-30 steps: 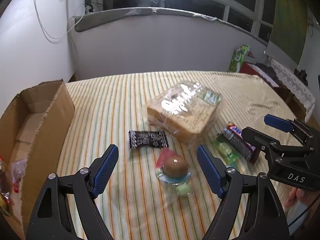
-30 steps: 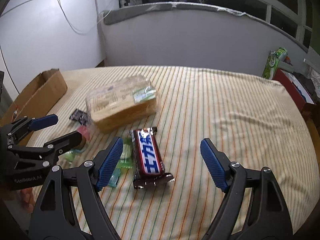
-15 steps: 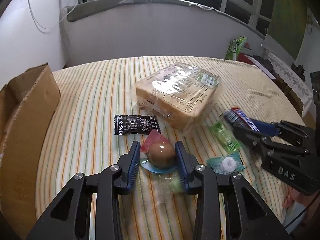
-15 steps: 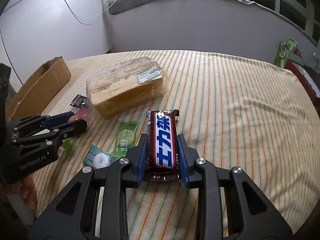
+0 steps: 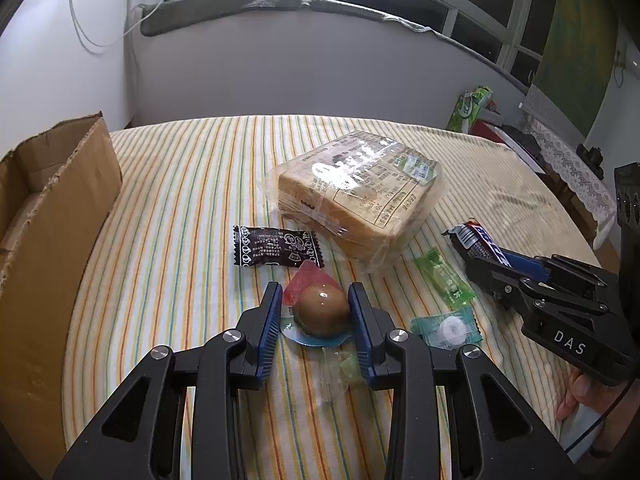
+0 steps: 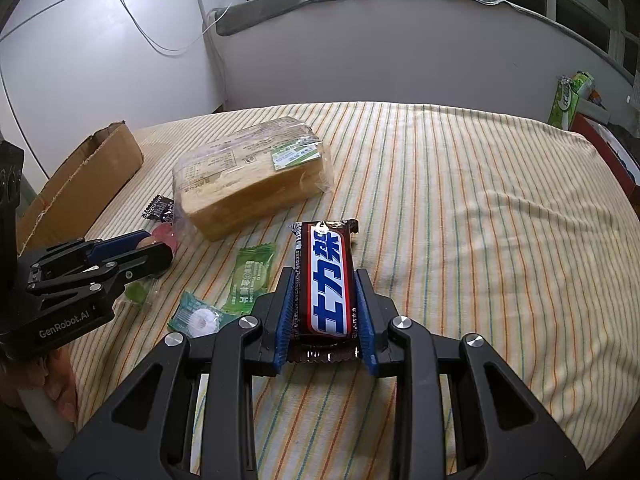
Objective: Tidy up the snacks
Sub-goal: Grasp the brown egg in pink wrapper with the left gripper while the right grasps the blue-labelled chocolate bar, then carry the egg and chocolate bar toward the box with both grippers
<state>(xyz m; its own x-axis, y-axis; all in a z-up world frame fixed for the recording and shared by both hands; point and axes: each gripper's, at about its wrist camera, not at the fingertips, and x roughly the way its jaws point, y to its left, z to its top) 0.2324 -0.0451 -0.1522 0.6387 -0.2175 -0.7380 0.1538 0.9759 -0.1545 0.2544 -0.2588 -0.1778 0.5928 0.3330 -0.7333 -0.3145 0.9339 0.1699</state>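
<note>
My left gripper (image 5: pixel 315 296) is shut on a brown packaged egg (image 5: pixel 322 307) in clear wrap, just above the striped cloth. My right gripper (image 6: pixel 325 276) is shut on a brown chocolate bar (image 6: pixel 326 276) with blue lettering; the bar also shows in the left wrist view (image 5: pixel 476 242). A bagged bread loaf (image 5: pixel 360 196) lies mid-table. A black candy packet (image 5: pixel 276 247), a green packet (image 5: pixel 444 276) and a teal wrapped candy (image 5: pixel 448 326) lie around it. An open cardboard box (image 5: pixel 52 200) stands at the left.
The striped tablecloth (image 6: pixel 480 220) covers the table to its far and right edges. A green packet (image 5: pixel 470 108) and a red box stand off the table's far right. A white wall and window ledge lie behind.
Both grippers closed from wide open: the left onto the egg, the right onto the chocolate bar. Both have since lifted slightly and held their grip.
</note>
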